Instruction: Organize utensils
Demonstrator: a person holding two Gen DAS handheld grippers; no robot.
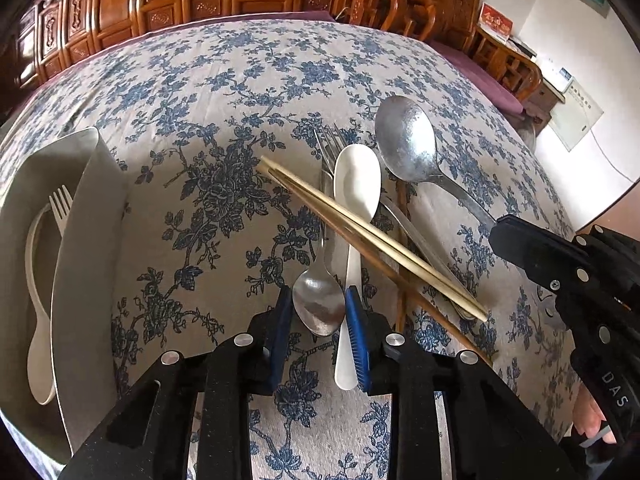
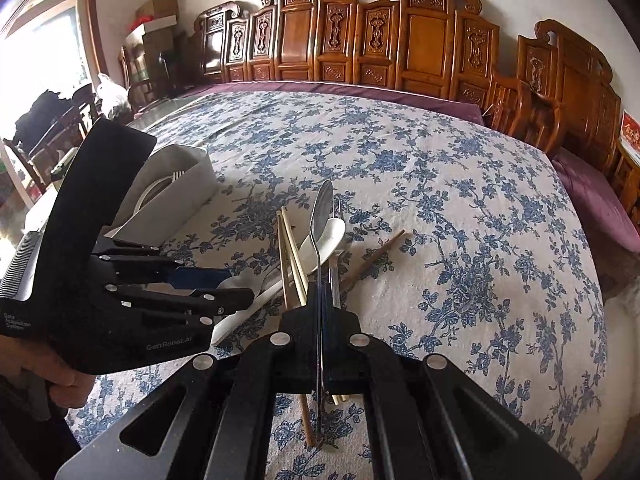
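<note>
Looked like a lived-in home, a dining or sitting room. Carved wooden bench backs [image 2: 400,40] and armchairs [image 1: 384,4] lined the wall beyond the grippers. In front of them, a table under a blue-flowered cloth [image 2: 460,208], with household cutlery [image 1: 360,216] and a white utensil tray [image 1: 84,240] on top. Stacked cardboard boxes [image 2: 158,20] in the far left corner beside a bright window [image 2: 44,56]. Papers pinned to a white wall [image 1: 576,116] on the right.
</note>
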